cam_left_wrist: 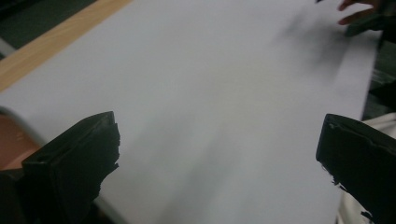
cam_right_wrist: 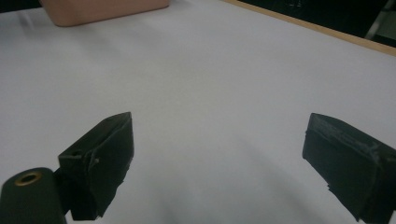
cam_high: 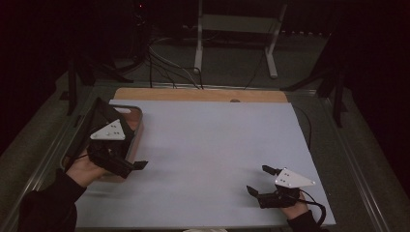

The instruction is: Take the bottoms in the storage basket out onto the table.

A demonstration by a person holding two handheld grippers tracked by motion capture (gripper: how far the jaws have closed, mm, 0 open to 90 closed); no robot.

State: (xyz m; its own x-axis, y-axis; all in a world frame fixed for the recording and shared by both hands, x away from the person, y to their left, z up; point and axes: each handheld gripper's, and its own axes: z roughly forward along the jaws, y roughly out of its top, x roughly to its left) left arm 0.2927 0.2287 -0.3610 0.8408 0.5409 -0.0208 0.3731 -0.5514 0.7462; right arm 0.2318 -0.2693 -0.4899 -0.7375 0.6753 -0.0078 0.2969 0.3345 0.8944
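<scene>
The left tool (cam_high: 138, 166) has its jaws spread wide with nothing between them. In the left gripper view (cam_left_wrist: 219, 154) they frame bare white sheet. The tool sits at the near right corner of the tray (cam_high: 137, 112), a pinkish box at the left edge of the surface (cam_high: 203, 145). The left hand (cam_high: 84, 170) grips the tool's body just in front of the tray. The grey plate (cam_high: 109, 131) on top of the tool lies over the tray's middle. In the left gripper view a sliver of the tray (cam_left_wrist: 11, 144) shows beside the left jaw.

The right tool (cam_high: 258, 180) is also spread wide and holds nothing. It sits well apart from the tray, across the surface near its front right corner, with its jaws aimed back toward the tray. In the right gripper view (cam_right_wrist: 217, 158) the jaws frame bare sheet, and the tray (cam_right_wrist: 102, 10) stands far ahead at the top left.

A wooden strip (cam_high: 193, 94) runs along the far edge of the surface, behind the tray.
</scene>
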